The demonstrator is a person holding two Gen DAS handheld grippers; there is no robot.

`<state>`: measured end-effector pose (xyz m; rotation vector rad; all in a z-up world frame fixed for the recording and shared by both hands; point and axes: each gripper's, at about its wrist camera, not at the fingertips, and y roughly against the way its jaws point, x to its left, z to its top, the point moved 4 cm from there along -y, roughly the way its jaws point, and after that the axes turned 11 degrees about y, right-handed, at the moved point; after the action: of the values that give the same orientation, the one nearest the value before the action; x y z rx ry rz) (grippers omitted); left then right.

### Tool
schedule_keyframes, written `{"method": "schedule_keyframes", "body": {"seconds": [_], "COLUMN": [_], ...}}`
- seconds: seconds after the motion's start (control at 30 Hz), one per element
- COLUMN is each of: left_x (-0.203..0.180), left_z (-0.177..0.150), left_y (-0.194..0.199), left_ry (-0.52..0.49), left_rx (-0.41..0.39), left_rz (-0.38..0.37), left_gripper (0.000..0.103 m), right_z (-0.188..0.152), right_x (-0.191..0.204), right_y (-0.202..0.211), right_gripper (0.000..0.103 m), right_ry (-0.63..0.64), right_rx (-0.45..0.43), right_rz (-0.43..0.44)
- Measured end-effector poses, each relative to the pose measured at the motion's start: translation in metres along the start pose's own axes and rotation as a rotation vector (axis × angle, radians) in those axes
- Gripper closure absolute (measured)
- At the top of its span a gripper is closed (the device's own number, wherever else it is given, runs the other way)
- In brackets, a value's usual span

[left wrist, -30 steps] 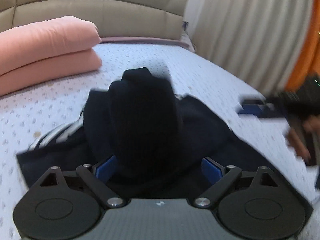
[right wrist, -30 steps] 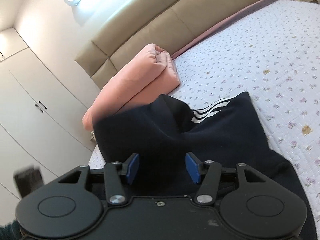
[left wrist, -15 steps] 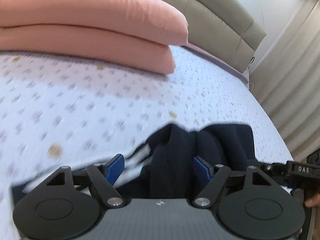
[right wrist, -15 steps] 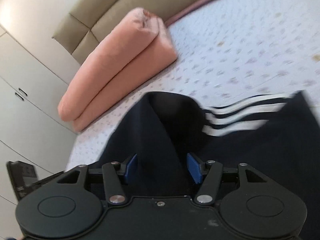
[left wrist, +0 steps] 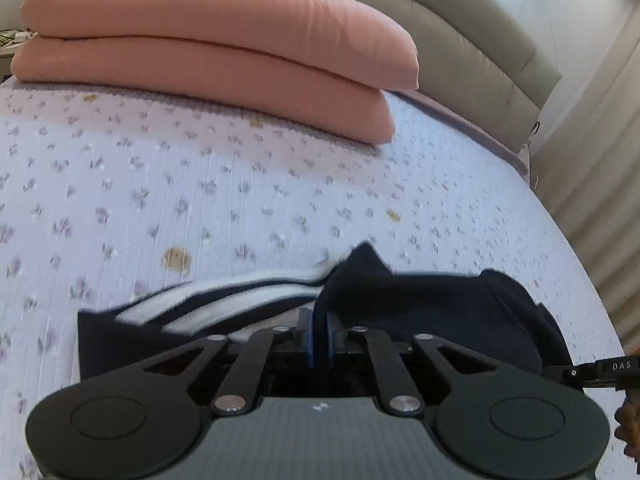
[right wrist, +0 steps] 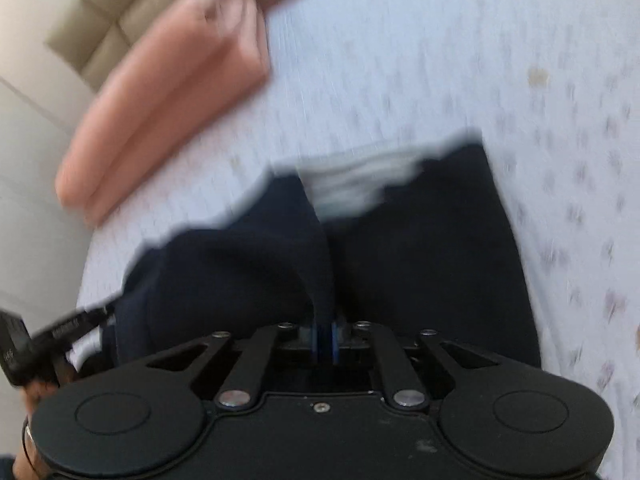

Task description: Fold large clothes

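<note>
A dark navy garment (left wrist: 440, 312) with white stripes (left wrist: 224, 300) lies bunched on the bed (left wrist: 240, 184), toward the bed's near edge in both wrist views and well apart from the folded pink quilt (left wrist: 208, 40) that sits at the far end against the beige headboard (left wrist: 480, 52). The left gripper (left wrist: 319, 338) has just been closing, and its blue pads now pinch a raised fold of the navy cloth between them. The right gripper (right wrist: 325, 338) has likewise just been closing, and its pads are clamped on a ridge of the same garment, though this view is blurred. In the left wrist view the striped part spreads left of the pinched fold. Pale curtains (left wrist: 592, 184) hang beyond the bed's right edge.
</note>
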<state>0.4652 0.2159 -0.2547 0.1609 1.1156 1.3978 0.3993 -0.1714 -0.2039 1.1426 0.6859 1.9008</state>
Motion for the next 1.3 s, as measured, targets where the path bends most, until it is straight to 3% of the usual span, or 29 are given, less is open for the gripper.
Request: {"method": "schedule_keyframes", "body": {"seconds": [0.03,0.07,0.1,0.17,0.23,0.27,0.3,0.33,0.37,0.4,0.47,0.5,0.57,0.63,0.67,0.7,0.73,0.8,0.87,0.9,0.97,1.0,1.03,1.07,1.1,1.23,1.3], "left_x": [-0.001,-0.003,-0.004,-0.007,-0.01,-0.012,-0.015,-0.019,-0.024,-0.03,-0.033,-0.028,-0.009,-0.001,-0.001,0.0,0.001,0.001,-0.002,-0.004,-0.008,-0.013,-0.016,-0.017,-0.018,-0.021,-0.01], "left_z": [0.002,0.003,0.005,0.006,-0.001,-0.005,-0.011,-0.013,-0.012,-0.008,0.002,0.005,0.002,-0.014,-0.019,-0.024,-0.027,-0.035,-0.04,-0.045,-0.052,-0.055,-0.058,-0.06,-0.06,-0.042,-0.042], "left_y": [0.002,0.003,0.003,-0.001,-0.006,-0.006,-0.002,0.002,0.01,0.023,0.042,0.043,0.031,0.024,0.026,0.031,0.036,0.044,0.044,0.04,0.03,0.028,0.029,0.032,0.041,0.089,0.087], "left_ry": [0.0,-0.006,-0.015,-0.043,-0.063,-0.068,-0.063,-0.053,-0.049,-0.045,-0.032,-0.015,0.043,0.009,0.001,0.016,0.04,0.057,0.053,0.042,0.017,-0.008,-0.038,-0.047,-0.027,0.08,0.095], "left_rx": [0.005,0.019,0.036,0.084,0.121,0.132,0.139,0.135,0.099,0.044,-0.032,-0.037,0.03,0.08,0.086,0.098,0.108,0.127,0.14,0.149,0.176,0.167,0.152,0.153,0.143,0.1,0.101], "left_rz": [-0.014,-0.03,-0.044,-0.053,-0.032,-0.039,-0.055,-0.073,-0.09,-0.12,-0.141,-0.128,-0.096,-0.054,-0.061,-0.09,-0.111,-0.138,-0.146,-0.129,-0.063,-0.028,0.016,0.045,0.016,-0.187,-0.131], "left_gripper": [0.088,0.076,0.057,0.037,0.04,0.053,0.091,0.093,0.093,0.094,0.094,0.094,0.094,0.093,0.092,0.088,0.085,0.05,0.034,0.032,0.033,0.053,0.08,0.096,0.096,0.096,0.096], "right_z": [0.004,0.008,0.014,0.026,0.039,0.042,0.043,0.045,0.045,0.047,0.053,0.055,0.059,0.057,0.054,0.05,0.047,0.034,0.018,0.009,-0.006,-0.011,-0.015,-0.018,-0.02,-0.017,-0.02], "right_x": [0.0,0.001,0.001,0.0,-0.001,-0.002,-0.002,0.0,0.005,0.015,0.025,0.018,0.001,-0.008,-0.01,-0.013,-0.013,-0.015,-0.013,-0.011,-0.002,0.004,0.012,0.02,0.027,0.026,0.015], "right_y": [0.004,0.01,0.015,0.012,-0.01,-0.024,-0.034,-0.041,-0.038,-0.028,-0.018,-0.025,-0.042,-0.041,-0.032,-0.022,-0.014,0.001,0.01,0.01,0.008,0.009,0.011,0.016,0.023,0.062,0.059], "right_gripper": [0.08,0.055,0.026,0.016,0.016,0.017,0.017,0.019,0.064,0.092,0.093,0.093,0.093,0.084,0.052,0.031,0.025,0.023,0.023,0.023,0.023,0.023,0.024,0.036,0.093,0.093,0.093], "right_ry": [0.002,0.008,0.011,-0.002,-0.013,-0.02,-0.032,-0.043,-0.033,-0.008,0.091,0.066,-0.024,-0.044,-0.053,-0.063,-0.063,-0.062,-0.073,-0.077,-0.047,-0.01,0.048,0.109,0.147,0.058,0.026], "right_rx": [-0.031,-0.073,-0.128,-0.183,-0.143,-0.115,-0.098,-0.098,-0.148,-0.212,-0.317,-0.294,-0.2,-0.162,-0.166,-0.163,-0.155,-0.116,-0.059,-0.018,0.031,0.032,0.014,-0.01,-0.034,-0.132,-0.093], "right_rz": [0.005,0.011,0.014,0.01,0.008,-0.001,-0.008,-0.008,-0.006,-0.022,-0.115,-0.136,-0.074,-0.044,-0.038,-0.044,-0.036,0.002,0.033,0.049,0.058,0.036,0.0,-0.026,-0.036,0.07,0.058]}}
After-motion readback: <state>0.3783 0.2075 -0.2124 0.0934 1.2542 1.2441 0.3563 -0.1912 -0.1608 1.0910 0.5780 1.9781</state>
